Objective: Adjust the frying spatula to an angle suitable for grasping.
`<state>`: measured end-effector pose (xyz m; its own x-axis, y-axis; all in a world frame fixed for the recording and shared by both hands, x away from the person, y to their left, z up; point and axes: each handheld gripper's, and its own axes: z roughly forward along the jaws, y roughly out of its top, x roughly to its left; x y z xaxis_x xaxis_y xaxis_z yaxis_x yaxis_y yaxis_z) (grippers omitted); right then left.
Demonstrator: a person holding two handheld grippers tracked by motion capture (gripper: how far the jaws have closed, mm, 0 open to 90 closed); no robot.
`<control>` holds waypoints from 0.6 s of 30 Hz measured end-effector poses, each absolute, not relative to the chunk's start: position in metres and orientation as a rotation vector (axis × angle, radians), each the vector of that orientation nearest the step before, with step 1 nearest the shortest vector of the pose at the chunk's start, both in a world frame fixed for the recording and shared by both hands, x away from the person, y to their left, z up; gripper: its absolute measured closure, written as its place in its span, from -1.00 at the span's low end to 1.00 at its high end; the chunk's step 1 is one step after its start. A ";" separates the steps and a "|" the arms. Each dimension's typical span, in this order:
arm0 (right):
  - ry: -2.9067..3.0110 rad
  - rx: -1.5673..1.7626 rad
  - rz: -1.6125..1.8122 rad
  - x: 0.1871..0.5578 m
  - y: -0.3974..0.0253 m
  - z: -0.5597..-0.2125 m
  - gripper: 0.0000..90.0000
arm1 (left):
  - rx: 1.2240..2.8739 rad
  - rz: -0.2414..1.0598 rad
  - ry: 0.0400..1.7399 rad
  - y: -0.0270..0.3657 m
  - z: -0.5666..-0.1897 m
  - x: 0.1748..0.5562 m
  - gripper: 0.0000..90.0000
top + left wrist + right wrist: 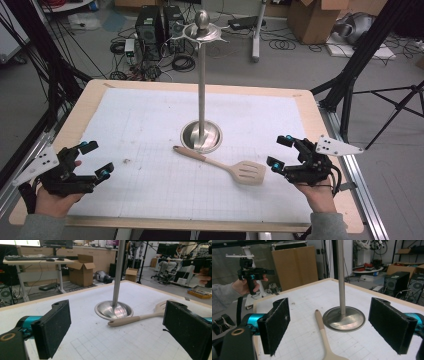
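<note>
A beige slotted spatula [220, 165] lies flat on the white gridded mat [150, 130], its handle end touching the round base of a tall metal stand [201, 136]. My left gripper [97, 160] is open near the table's left front corner, with nothing between its jaws. Over by the right edge, my right gripper [280, 151] is open too and holds nothing. In the left gripper view the spatula [130, 320] and the stand's base [113, 310] lie ahead between the pads [53, 327]. The right gripper view shows the spatula handle [322, 330] and the stand [344, 318] between its pads [390, 325].
The stand's pole rises to a hooked top [201, 30] above the table's middle. Beyond the wooden table edge [200, 86], computer towers [150, 25], cables and cardboard boxes [312, 17] sit on the floor. Black tripod legs [350, 75] stand at the right.
</note>
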<state>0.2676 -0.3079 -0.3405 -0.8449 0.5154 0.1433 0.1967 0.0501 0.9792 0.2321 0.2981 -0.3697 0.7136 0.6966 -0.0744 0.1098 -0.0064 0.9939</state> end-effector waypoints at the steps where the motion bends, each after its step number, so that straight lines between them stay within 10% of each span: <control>1: 2.087 0.730 1.867 0.269 -0.307 -0.341 -0.64 | 1.531 0.526 0.688 0.298 -0.370 0.232 -0.81; 18: 2.168 0.751 1.747 0.283 -0.287 -0.350 -0.33 | 1.549 0.545 0.701 0.303 -0.373 0.224 -0.81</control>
